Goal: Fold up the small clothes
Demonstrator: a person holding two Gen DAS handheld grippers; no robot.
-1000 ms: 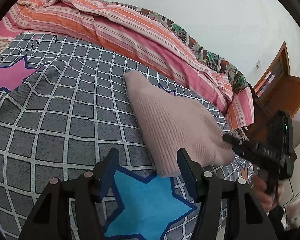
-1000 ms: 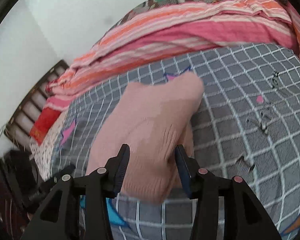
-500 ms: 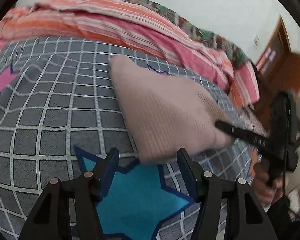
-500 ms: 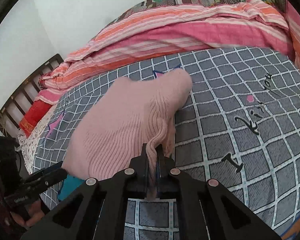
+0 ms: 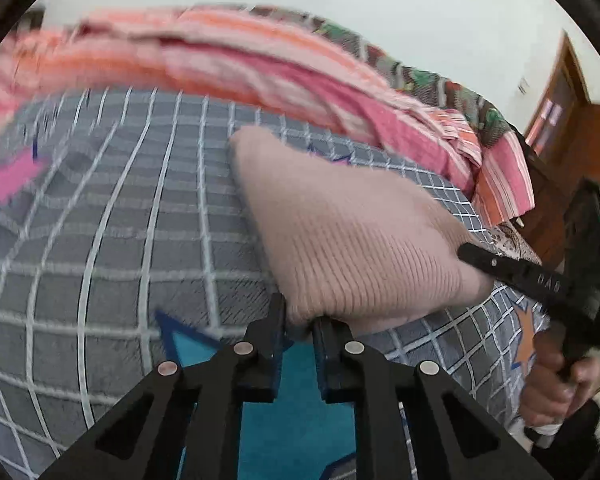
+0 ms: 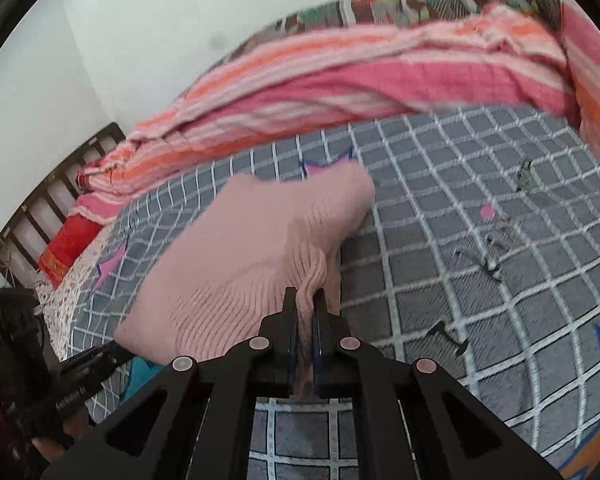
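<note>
Now, with right tongs (image 6: 304,304) clenched on the pink sweater (image 6: 240,256) and left tongs (image 5: 298,320) closing on its near corner, lift both evenly.

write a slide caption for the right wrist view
Right gripper pinching the near edge of a pink ribbed knit garment on a grey checked bedspread.

Grey checked bedsheet (image 6: 480,264) w/ stars; striped pink blanket (image 6: 340,80) behind.
</note>
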